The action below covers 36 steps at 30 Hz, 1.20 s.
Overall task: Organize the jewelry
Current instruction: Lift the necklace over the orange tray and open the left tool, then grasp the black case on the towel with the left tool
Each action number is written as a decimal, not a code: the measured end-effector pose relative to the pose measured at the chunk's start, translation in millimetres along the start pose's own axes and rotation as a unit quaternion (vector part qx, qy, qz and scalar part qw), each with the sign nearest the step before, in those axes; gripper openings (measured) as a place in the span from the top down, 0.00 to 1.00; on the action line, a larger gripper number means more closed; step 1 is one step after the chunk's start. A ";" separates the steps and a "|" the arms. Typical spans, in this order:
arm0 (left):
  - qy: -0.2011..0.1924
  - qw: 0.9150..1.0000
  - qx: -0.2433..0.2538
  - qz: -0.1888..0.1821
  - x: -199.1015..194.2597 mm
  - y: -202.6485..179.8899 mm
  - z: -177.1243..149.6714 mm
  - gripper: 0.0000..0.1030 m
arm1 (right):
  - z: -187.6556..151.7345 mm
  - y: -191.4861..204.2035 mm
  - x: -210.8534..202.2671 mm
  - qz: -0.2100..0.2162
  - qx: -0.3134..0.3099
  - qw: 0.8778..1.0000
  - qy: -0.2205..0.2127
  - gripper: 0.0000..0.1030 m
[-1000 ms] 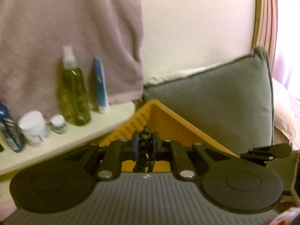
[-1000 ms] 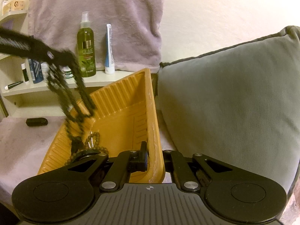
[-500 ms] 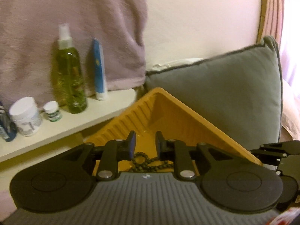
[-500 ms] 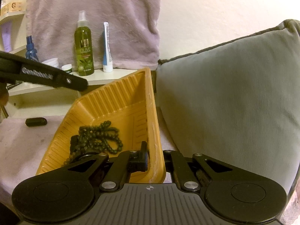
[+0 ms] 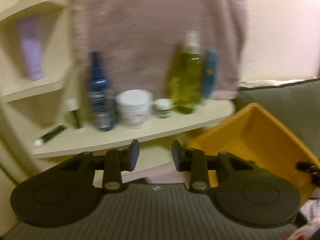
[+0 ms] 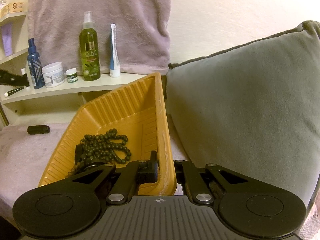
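The right gripper [image 6: 165, 168] is clamping the near rim of the ribbed yellow plastic tray [image 6: 128, 108], low in the frame. Dark green bead necklaces [image 6: 104, 148] are lying heaped inside. The left gripper [image 5: 155, 155] has just been opening, released and empty, jaws moderately apart, facing the cream shelf [image 5: 140, 134].

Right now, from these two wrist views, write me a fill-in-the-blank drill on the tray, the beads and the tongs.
1. The dark bead necklace lies inside the ____ tray.
2. The right tongs are clamped on the tray's ____.
3. The left tongs stand open and hold ____.
4. Just right of the tray leans a grey ____.

Missing words: yellow; rim; nothing; cushion
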<state>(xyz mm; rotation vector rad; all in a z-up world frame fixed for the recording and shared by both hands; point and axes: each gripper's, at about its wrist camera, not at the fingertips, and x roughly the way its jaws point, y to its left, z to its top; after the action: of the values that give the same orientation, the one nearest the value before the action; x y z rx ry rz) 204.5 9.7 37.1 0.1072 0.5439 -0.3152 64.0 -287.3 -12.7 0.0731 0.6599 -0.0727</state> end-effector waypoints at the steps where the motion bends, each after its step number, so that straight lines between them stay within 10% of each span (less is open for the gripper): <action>1: 0.003 1.000 -0.004 0.009 -1.8 9.6 -1.9 0.69 | -0.2 0.1 0.0 0.000 0.000 1.000 0.000 0.95; 10: 0.036 0.998 0.004 0.054 0.5 46.4 -33.0 0.61 | -1.8 -0.8 0.5 -0.002 -0.004 1.000 0.002 0.96; 36: 0.090 0.974 0.204 -0.041 101.8 42.3 -84.6 0.51 | -6.4 -6.2 10.6 -0.004 -0.006 1.000 0.025 0.96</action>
<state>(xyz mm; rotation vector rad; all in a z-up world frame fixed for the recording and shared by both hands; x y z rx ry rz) 259.0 38.0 -87.6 0.5169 0.6589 -0.4994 68.0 -293.3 -24.5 0.0613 0.7098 -0.0741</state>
